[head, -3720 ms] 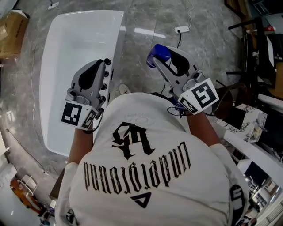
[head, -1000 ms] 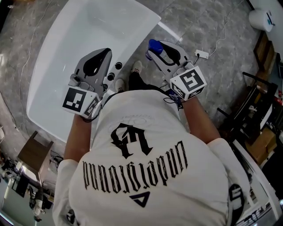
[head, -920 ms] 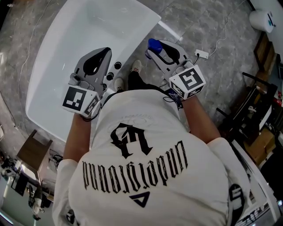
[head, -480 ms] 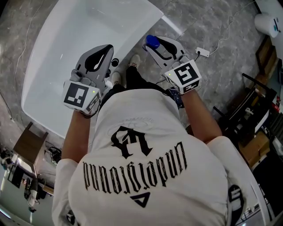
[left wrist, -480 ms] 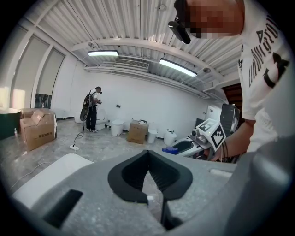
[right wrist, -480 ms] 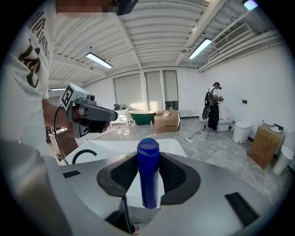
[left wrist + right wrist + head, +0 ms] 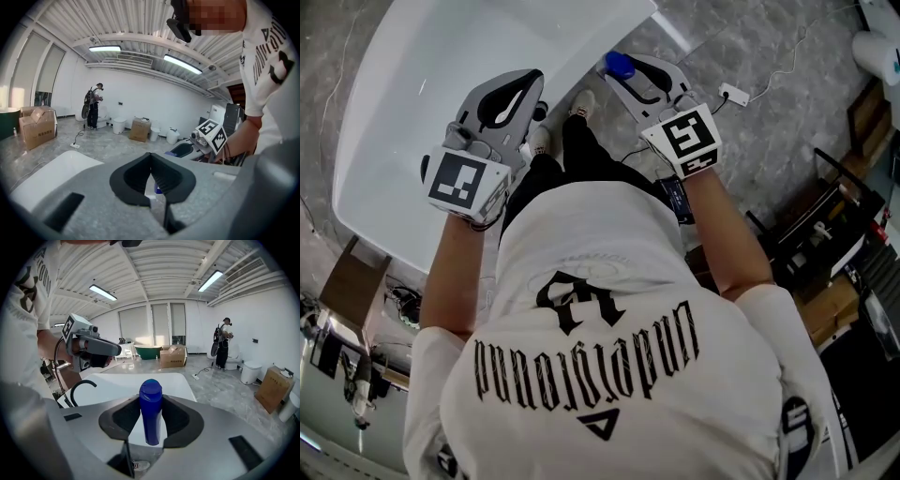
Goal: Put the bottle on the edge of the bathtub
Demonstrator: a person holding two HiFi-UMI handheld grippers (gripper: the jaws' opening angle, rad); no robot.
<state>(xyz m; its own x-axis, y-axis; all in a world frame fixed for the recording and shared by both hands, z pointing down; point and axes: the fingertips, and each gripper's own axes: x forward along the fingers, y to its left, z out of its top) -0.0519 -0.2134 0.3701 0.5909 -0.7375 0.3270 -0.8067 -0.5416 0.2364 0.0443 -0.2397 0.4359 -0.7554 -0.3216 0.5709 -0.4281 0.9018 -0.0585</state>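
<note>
Right gripper (image 7: 151,401) jaws clamped mid-body on bottle (image 7: 619,65), upright just beside tub (image 7: 441,56) rim; likely light, stiff, slick plastic (hold body, not cap); left gripper (image 7: 151,157) jaws together, empty.

I see the bottle (image 7: 151,411) as smooth, glossy blue plastic. My right tongs (image 7: 151,401) look like matt grey plastic with matt black pads (image 7: 179,423). The bathtub (image 7: 422,84) is glossy white, the floor (image 7: 703,42) polished grey marbled stone.
</note>
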